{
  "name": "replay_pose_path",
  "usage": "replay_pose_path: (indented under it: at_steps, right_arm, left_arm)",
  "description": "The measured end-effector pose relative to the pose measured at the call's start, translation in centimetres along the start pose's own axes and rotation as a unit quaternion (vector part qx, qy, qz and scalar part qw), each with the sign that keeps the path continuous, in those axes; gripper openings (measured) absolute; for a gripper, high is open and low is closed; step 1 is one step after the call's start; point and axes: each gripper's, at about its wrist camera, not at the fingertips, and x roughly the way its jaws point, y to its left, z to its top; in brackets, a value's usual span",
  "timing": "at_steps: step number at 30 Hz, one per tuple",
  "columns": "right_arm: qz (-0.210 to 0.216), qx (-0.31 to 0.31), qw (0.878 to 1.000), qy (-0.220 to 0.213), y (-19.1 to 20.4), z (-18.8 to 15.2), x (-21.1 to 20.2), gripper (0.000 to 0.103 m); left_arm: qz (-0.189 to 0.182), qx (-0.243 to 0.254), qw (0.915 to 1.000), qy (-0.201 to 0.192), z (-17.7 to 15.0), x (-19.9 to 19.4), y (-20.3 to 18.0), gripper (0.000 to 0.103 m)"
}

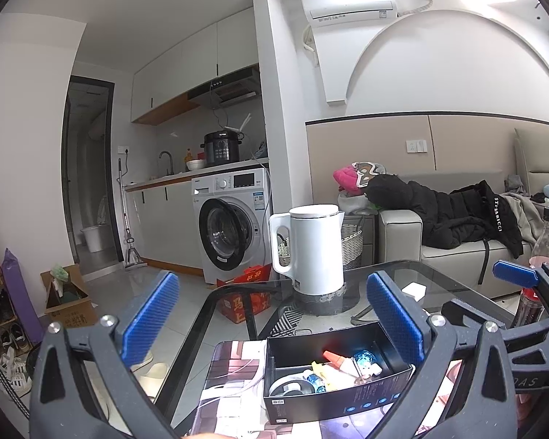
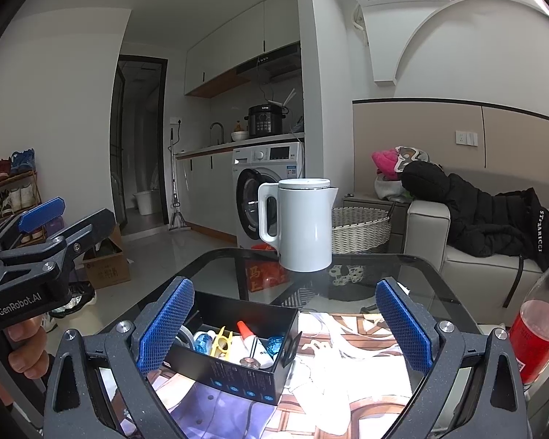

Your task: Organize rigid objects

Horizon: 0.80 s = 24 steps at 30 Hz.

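An open black box [image 1: 335, 384] sits on a printed mat on the glass table, holding a white glue tube with an orange cap [image 2: 250, 340], a yellow clip [image 2: 221, 342], blue pieces and a white ring. My left gripper [image 1: 272, 280] hovers open just above and behind the box, with nothing between its blue pads. In the right wrist view the box [image 2: 238, 369] lies low and left between the fingers of my right gripper [image 2: 284, 286], which is also open and empty. A hand [image 2: 23, 347] holds the left gripper at the left edge.
A white kettle [image 1: 314, 248] stands on a round base at the table's far side. A bottle of red drink [image 2: 540, 333] stands at the right edge. White cables [image 2: 333, 333] lie on the mat beside the box. Sofa, basket and washing machine are beyond the table.
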Motion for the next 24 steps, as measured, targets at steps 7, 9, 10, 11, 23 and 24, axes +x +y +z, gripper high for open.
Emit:
replay_pose_path:
  at_steps: [7,9,10,11,23,24]
  right_arm:
    - [-0.001,-0.001,1.0,0.001,-0.05,-0.09,0.01,0.102]
    - [0.0,0.0,1.0,0.001,-0.05,-0.07,0.03,0.102]
    - [0.001,-0.001,1.0,0.001,-0.05,-0.08,0.02,0.102]
    - [0.001,-0.002,1.0,0.002,-0.06,-0.14,0.03,0.102]
    - [0.001,-0.002,1.0,0.004,0.06,-0.39,0.41,0.102]
    - [0.002,-0.002,1.0,0.005,0.06,-0.37,0.44,0.102]
  left_arm:
    - [-0.002,0.0,1.0,-0.001,0.01,-0.03,-0.11,0.103]
    - [-0.002,0.0,1.0,-0.001,0.01,-0.04,-0.12,0.103]
    - [-0.002,0.0,1.0,-0.001,0.01,-0.04,-0.12,0.103]
    - [-0.002,-0.001,1.0,-0.001,0.03,-0.03,-0.09,0.103]
    - [-0.001,-0.001,1.0,-0.001,0.09,0.04,-0.12,0.103]
    - [0.001,-0.001,1.0,-0.001,0.11,0.06,-0.13,0.103]
